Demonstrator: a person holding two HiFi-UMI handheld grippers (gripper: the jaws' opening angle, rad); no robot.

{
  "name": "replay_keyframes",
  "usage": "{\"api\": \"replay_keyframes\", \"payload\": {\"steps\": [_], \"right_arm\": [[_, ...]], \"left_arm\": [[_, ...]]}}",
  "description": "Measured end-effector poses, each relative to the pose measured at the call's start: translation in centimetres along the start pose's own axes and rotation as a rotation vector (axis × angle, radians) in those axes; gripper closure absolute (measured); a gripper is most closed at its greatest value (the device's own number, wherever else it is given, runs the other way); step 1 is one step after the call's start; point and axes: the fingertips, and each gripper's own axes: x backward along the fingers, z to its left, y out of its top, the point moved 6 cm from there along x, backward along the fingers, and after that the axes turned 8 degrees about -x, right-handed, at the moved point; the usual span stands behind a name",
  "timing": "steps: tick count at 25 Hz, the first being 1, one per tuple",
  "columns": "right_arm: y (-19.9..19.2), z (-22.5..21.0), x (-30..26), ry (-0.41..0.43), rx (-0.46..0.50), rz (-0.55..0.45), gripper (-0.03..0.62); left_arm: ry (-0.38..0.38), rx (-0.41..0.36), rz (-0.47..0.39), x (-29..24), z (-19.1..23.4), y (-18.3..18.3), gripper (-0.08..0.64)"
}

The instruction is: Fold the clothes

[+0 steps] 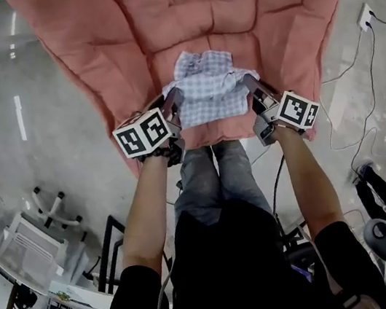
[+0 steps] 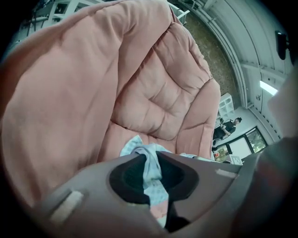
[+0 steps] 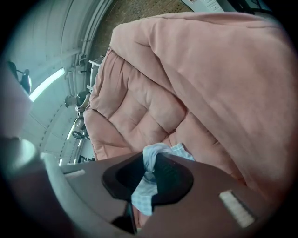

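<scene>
A light blue checked garment lies bunched on the seat of a big pink cushioned chair. My left gripper is shut on the garment's left edge, and the cloth is pinched between its jaws. On the other side, my right gripper is shut on the right edge; a fold of cloth runs between its jaws. Both grippers sit just above the seat's front, with the garment stretched between them.
The pink chair's padded back and side wings rise around the seat. Grey floor surrounds it, with cables at the right and white racks at the lower left. A person stands far off.
</scene>
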Motion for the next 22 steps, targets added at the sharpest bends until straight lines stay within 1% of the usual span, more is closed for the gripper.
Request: {"api": "replay_keyframes", "payload": {"steps": [5, 8, 9, 10, 11, 12, 13, 16, 18, 20, 22], "right_arm": [[0.7, -1.4, -2.0, -0.022, 0.002, 0.025, 0.549], [0.6, -2.3, -3.0, -0.038, -0.012, 0.033, 0.548], [0.5, -2.6, -3.2, -0.043, -0.011, 0.033, 0.537], [0.5, -2.8, -3.5, -0.047, -0.009, 0.033, 0.499], [0.5, -2.9, -3.7, -0.047, -0.009, 0.032, 0.436], [0.5, -3.0, -3.9, -0.047, -0.011, 0.030, 0.397], [0.6, -3.0, -4.0, -0.047, -0.013, 0.027, 0.383], [0.5, -3.2, -3.7, -0.060, -0.004, 0.021, 0.383], [0.1, -3.2, -3.7, -0.065, 0.015, 0.030, 0.385], [-0.4, -3.0, -3.8, -0.068, 0.060, 0.048, 0.394], [-0.9, -2.6, -4.2, -0.075, 0.132, 0.073, 0.424]], "left_arm": [[0.039, -0.021, 0.017, -1.8, 1.3, 0.5, 0.517], [0.064, -0.015, 0.020, -2.5, 2.0, 0.3, 0.509], [0.066, -0.012, 0.014, -2.7, 2.1, 0.4, 0.497], [0.067, -0.010, 0.002, -2.9, 2.2, 0.5, 0.469], [0.069, -0.010, -0.011, -2.9, 2.2, 0.8, 0.433], [0.074, -0.012, -0.023, -2.9, 2.3, 1.0, 0.402], [0.082, -0.017, -0.034, -2.7, 2.3, 1.1, 0.390], [0.110, -0.052, -0.047, -2.4, 2.0, 1.2, 0.390], [0.109, -0.091, -0.031, -2.6, 1.6, 0.7, 0.390], [0.090, -0.138, 0.005, -3.4, 1.1, 0.0, 0.391], [0.070, -0.194, 0.047, -4.3, 0.6, -0.7, 0.391]]}}
